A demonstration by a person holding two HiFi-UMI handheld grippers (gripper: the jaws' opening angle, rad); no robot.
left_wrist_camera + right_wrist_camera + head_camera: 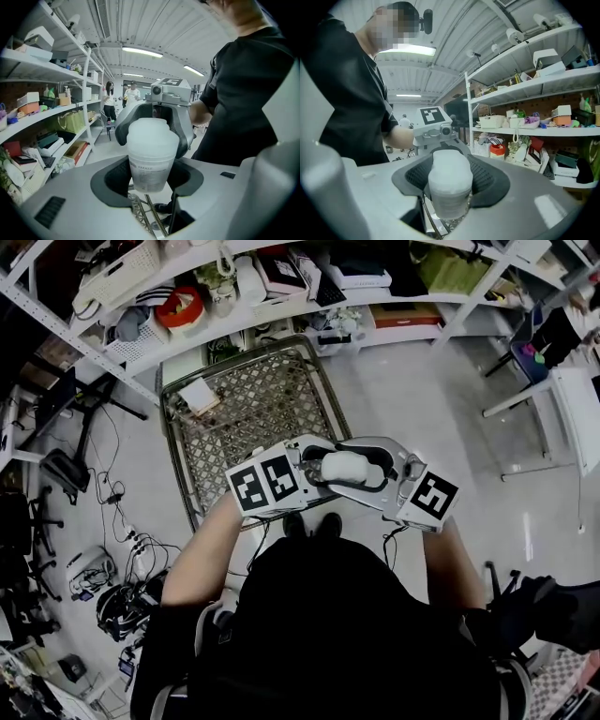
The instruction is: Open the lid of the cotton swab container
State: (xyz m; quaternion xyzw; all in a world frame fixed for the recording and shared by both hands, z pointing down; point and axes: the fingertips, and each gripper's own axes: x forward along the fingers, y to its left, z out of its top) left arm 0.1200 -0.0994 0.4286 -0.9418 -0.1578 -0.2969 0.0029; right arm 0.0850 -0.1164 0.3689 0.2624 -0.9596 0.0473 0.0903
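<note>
The cotton swab container hangs in the air over the near end of the wire cart, resting on nothing. The left gripper pinches its body, probably to steady it. The right gripper faces it with jaws spread around the lid, apparently not pressing. The lid is on. Above the cart there is free room to pull the lid away, and the cart's rim lies well below.

A metal mesh cart stands below cluttered shelves.
</note>
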